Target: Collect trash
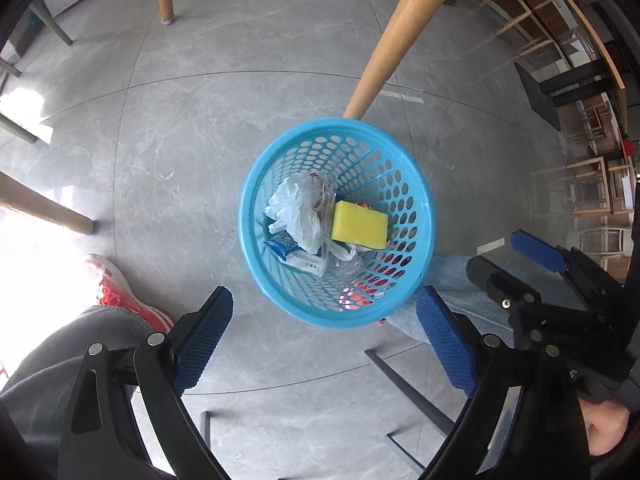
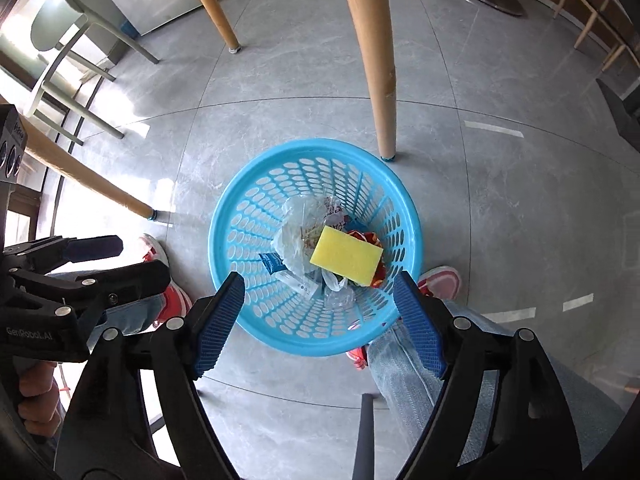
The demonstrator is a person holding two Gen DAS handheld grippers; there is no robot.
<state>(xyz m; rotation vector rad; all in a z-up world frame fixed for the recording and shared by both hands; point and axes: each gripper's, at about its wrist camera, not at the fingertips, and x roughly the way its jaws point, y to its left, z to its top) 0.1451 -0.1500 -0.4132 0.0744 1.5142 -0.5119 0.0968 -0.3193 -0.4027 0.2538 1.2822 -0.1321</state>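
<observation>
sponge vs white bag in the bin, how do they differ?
The sponge is a yellow, flat-faced block; the white bag is crumpled, translucent and shapeless. The sponge lies on top toward the right; the bag sits left, partly under it. Both are inside the blue basket.

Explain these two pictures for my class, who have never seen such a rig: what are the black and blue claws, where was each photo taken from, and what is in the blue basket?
A person holds a hand-operated gripper in each hand, each carrying a camera looking along its blue-padded fingers. One picture comes from the left gripper, the other from the right gripper. Both are open and hold nothing. They hang above a blue basket standing on the grey floor beside a wooden table leg. Inside lie a yellow sponge, a crumpled plastic bag and some wrappers. The person's red shoe shows below.
</observation>
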